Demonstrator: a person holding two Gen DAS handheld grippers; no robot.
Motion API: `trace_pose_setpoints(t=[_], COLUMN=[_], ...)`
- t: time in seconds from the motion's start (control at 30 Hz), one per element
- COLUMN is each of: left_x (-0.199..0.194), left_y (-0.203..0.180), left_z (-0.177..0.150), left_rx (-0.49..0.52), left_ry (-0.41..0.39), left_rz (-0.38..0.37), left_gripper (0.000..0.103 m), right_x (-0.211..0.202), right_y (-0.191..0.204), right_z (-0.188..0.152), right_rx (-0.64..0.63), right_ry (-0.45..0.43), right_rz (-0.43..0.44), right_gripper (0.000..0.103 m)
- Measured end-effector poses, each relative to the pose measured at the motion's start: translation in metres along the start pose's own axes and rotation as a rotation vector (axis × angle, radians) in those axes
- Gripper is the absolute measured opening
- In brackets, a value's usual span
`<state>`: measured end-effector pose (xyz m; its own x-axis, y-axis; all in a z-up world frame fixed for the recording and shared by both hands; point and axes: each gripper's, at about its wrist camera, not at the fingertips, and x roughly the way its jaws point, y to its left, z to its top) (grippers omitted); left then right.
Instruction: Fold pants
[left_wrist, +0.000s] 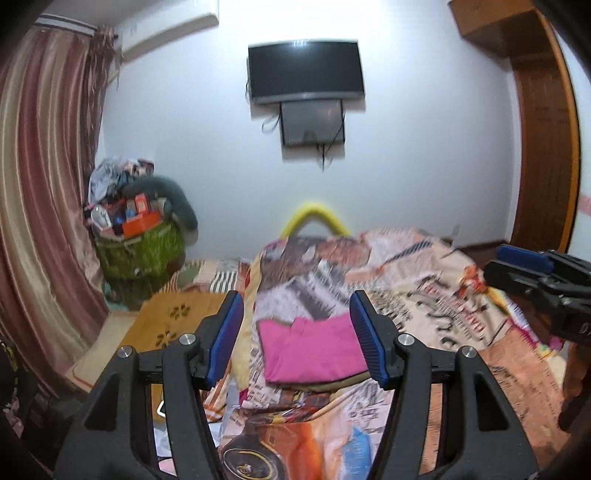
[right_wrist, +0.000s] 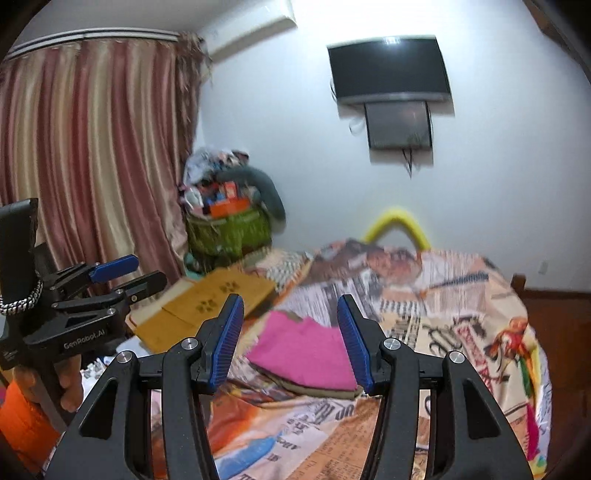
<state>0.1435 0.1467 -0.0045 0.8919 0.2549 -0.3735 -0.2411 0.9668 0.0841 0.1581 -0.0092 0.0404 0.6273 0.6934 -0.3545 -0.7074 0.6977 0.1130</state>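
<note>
Two grippers in view, each with two blue ribbed pads. Left gripper (left_wrist: 297, 332) spread wide, nothing between the pads; same for the right gripper (right_wrist: 291, 338), jaws wide apart and empty. Both raised above the bed, neither touching cloth.

One folded pair of pink pants (left_wrist: 312, 349) lying flat on the printed bedspread (left_wrist: 424, 295), resting on top of one folded olive-tan garment (right_wrist: 314, 389) whose edge shows along the near side. From the left wrist view, framed in the gap between the left pads, beyond and below them. From the right wrist view (right_wrist: 301, 354), again seen between the pads, lower and farther on, apart from both.

"GenRobot.AI" readable in pale letters on the side of the left tool's body in the right wrist view. Newspaper-style lettering across the bedspread, too blurred to read.

One flat-screen television (left_wrist: 304, 70) on the white wall, one smaller dark screen (left_wrist: 312, 123) just beneath it. One striped pink curtain (right_wrist: 92, 147). One green bag (left_wrist: 138, 251) heaped with boxes and clothes in the corner. One yellow curved bar (right_wrist: 397, 221) behind the bed. One mustard cushion (right_wrist: 207, 310) with flower marks, left of the pants.
</note>
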Motion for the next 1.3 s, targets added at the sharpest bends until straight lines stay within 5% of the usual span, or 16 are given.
trace_pose_setpoints(t=[0.43, 0.5, 0.8, 1.03, 1.3], left_x=[-0.090, -0.096, -0.117, -0.119, -0.118], left_y=[-0.002, 0.000, -0.006, -0.009, -0.010], left_z=[-0.006, -0.008, -0.016, -0.020, -0.022], left_rx=[-0.082, -0.091, -0.085, -0.093, -0.092], left_ry=[-0.133, -0.138, -0.178, -0.175, -0.174], left_rz=[-0.046, -0.048, -0.049, -0.047, -0.048], left_gripper=[0.065, 0.073, 0.101, 0.103, 0.103], right_x=[-0.068, -0.070, -0.075, -0.083, -0.088], right_y=[0.039, 0.038, 0.038, 0.040, 0.037], right_z=[-0.006, -0.008, -0.014, -0.022, -0.021], right_rx=[-0.051, -0.049, -0.008, -0.004, 0.006], right_ry=[-0.192, -0.202, -0.204, -0.212, -0.217], right_rz=[-0.001, -0.013, -0.034, -0.060, -0.077], right_gripper=[0.049, 0.049, 0.081, 0.102, 0.102])
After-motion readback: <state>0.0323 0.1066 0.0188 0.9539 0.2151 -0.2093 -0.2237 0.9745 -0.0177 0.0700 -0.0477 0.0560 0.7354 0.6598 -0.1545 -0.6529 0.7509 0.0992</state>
